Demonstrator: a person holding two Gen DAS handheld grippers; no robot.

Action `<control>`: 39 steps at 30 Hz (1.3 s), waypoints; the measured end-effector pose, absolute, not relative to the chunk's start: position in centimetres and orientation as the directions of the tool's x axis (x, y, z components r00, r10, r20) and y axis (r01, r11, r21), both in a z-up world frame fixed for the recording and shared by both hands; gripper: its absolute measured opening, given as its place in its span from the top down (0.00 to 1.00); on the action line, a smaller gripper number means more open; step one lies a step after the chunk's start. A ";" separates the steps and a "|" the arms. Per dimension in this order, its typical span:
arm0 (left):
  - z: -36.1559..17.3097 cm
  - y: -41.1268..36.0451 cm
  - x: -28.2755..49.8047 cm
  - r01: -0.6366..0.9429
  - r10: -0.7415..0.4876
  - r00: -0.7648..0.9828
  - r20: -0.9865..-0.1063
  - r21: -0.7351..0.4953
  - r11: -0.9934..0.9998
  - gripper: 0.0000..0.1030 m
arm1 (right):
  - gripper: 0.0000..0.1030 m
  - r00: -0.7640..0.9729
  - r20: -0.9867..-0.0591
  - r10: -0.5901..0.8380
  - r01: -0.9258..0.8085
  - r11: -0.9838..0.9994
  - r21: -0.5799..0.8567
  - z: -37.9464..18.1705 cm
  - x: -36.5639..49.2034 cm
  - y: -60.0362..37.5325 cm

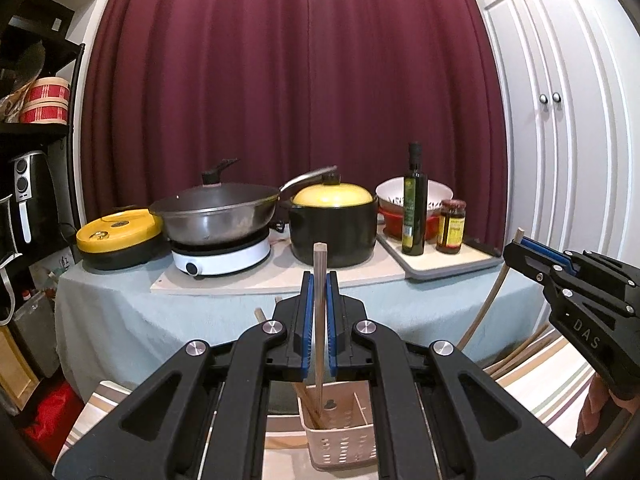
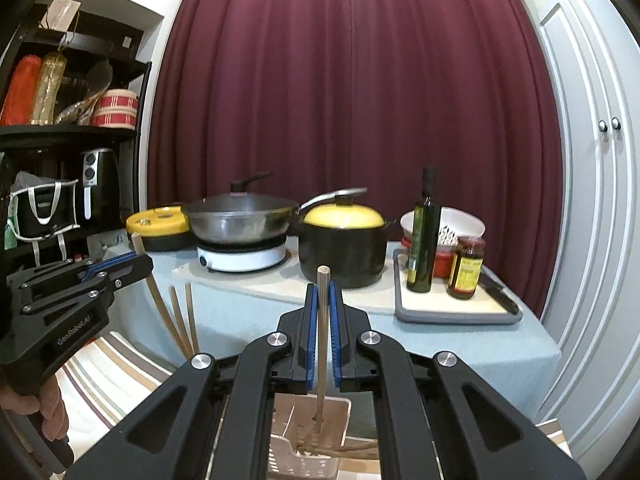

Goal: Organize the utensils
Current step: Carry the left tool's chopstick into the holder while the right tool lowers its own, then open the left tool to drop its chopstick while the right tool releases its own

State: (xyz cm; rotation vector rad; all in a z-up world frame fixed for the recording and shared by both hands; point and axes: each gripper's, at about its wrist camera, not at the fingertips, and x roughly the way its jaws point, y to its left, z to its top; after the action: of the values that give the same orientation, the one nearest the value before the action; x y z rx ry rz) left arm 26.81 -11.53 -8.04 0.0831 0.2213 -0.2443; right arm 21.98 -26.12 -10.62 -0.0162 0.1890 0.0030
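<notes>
Striped cloth (image 1: 532, 384) below; several chopsticks already stood in caddy (image 1: 344, 436); one chopstick (image 1: 320, 320) clamped in left gripper (image 1: 319, 280), another (image 2: 322, 340) in right gripper (image 2: 323, 288), both poised over caddy

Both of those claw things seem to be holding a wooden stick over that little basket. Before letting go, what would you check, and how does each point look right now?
1. Left gripper holds a chopstick between its fingers: ok.
2. Right gripper holds its own chopstick: ok.
3. Left chopstick's lower end is inside the utensil basket: ok.
4. Right chopstick's lower end is inside the basket: ok, it dips below the rim.
5. Which compartment each stick will drop into: cannot tell for certain.
6. The two grippers are clear of each other: ok, apart in both views.
</notes>
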 end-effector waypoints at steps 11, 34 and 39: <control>-11.7 -11.7 28.7 0.261 -0.240 0.919 -0.314 0.025 0.965 0.94 | 0.93 0.959 -0.284 0.015 -0.013 1.000 0.006 -14.3 24.2 -25.9; -13.0 -8.9 21.0 0.262 -0.248 0.916 -0.315 -0.001 0.965 0.50 | 0.59 0.973 -0.229 -0.027 0.033 0.999 0.023 -14.1 15.3 -26.8; -15.5 -7.9 18.3 0.248 -0.238 0.906 -0.349 -0.017 0.969 0.49 | 0.59 0.959 -0.281 -0.031 0.045 0.998 0.044 -17.4 12.1 -27.2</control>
State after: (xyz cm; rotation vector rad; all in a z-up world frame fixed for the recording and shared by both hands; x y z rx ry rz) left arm 18.25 -7.89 -15.50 0.0282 0.3573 -0.2507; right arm 12.12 -27.18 -17.40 0.0501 0.2839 -0.0383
